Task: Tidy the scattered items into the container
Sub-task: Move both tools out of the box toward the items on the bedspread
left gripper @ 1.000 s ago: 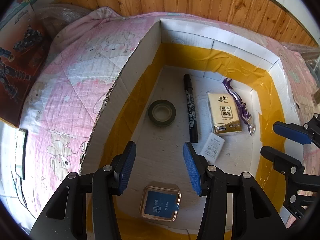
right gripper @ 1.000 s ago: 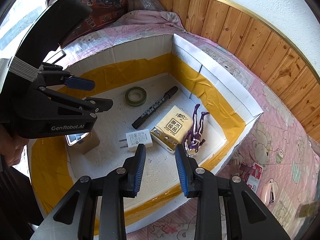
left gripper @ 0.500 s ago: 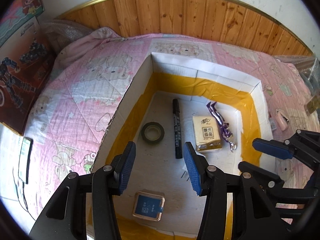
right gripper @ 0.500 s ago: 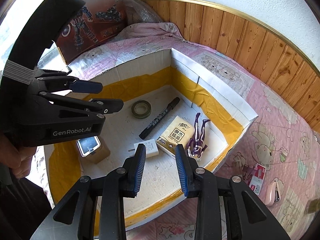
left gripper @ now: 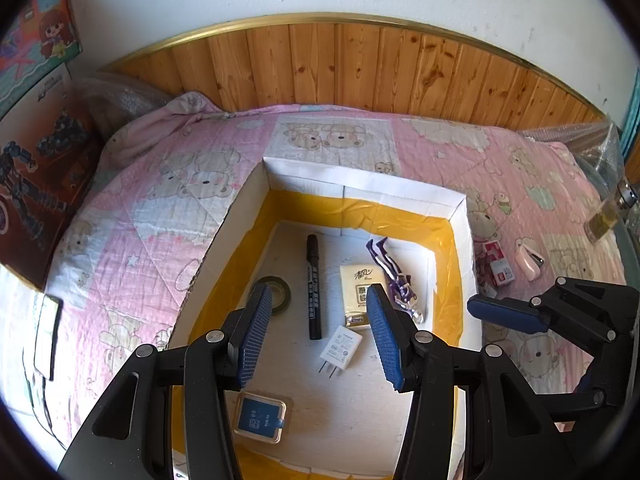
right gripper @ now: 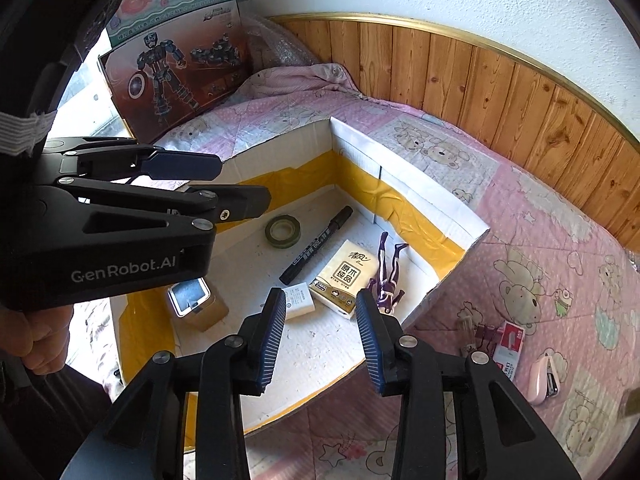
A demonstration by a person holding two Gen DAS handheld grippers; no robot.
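A white cardboard box (left gripper: 360, 184) lined with yellow tape sits on the pink quilt. Inside lie a tape roll (left gripper: 280, 286), a black marker (left gripper: 313, 284), a tissue pack (left gripper: 358, 284), a purple figure (left gripper: 394, 276), a white charger (left gripper: 340, 346) and a small tin (left gripper: 260, 418). My left gripper (left gripper: 318, 334) is open and empty, high above the box. My right gripper (right gripper: 322, 330) is open and empty above the box's near edge. On the quilt right of the box lie a pink stapler (right gripper: 544, 376), a red staple box (right gripper: 510, 344) and binder clips (right gripper: 478, 340).
Toy boxes (right gripper: 176, 68) lean at the far left of the bed. Wood panelling (left gripper: 360, 68) runs behind. A phone (left gripper: 46, 330) lies at the left quilt edge. A glass bottle (left gripper: 608, 212) and bubble wrap stand at far right.
Both grippers have risen and pulled back from the box, so more of the bed shows. The stapler and staple box have come into view. Nothing was grasped.
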